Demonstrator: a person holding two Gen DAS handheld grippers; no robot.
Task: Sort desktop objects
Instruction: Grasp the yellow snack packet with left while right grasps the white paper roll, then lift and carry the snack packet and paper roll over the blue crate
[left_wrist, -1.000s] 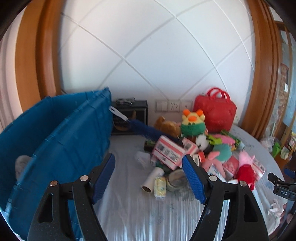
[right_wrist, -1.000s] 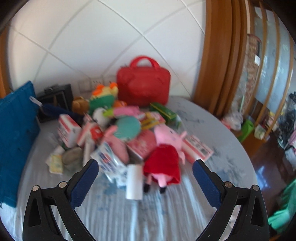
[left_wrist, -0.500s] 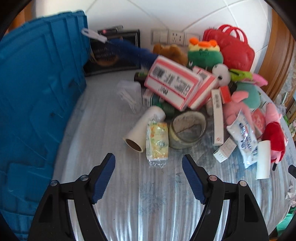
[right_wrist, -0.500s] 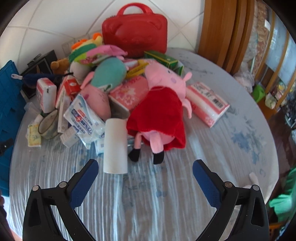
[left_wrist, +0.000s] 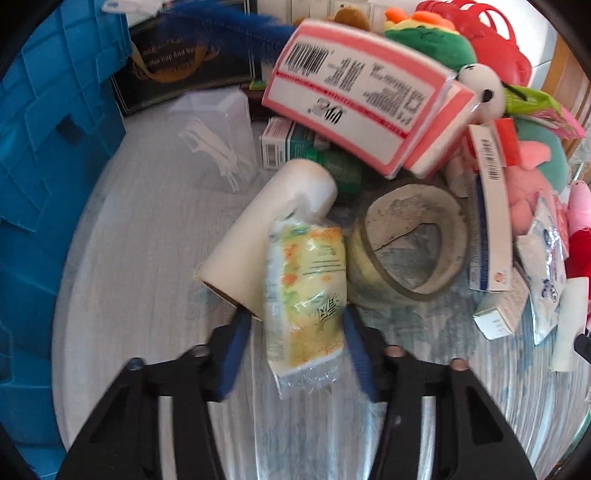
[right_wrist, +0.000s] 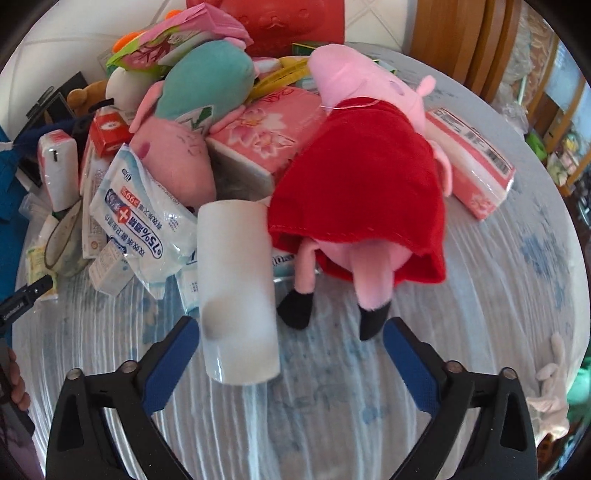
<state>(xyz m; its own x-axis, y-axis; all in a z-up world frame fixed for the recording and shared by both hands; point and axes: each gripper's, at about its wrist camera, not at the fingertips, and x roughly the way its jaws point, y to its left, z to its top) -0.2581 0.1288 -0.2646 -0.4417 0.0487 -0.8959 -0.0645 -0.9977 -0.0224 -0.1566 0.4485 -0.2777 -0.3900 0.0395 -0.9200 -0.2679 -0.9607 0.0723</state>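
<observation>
From my left wrist camera, my left gripper (left_wrist: 295, 345) has its blue fingers set on either side of a yellow-green plastic tissue packet (left_wrist: 306, 291); I cannot tell whether they press it. It leans on a cream cardboard roll (left_wrist: 258, 236).

From my right wrist camera, my right gripper (right_wrist: 291, 350) is spread wide, a white paper roll (right_wrist: 236, 288) and a pink pig plush in a red dress (right_wrist: 365, 184) between its fingers.

A home: plush toys (right_wrist: 369, 177) heaped on a clothed table (right_wrist: 517, 295).
</observation>
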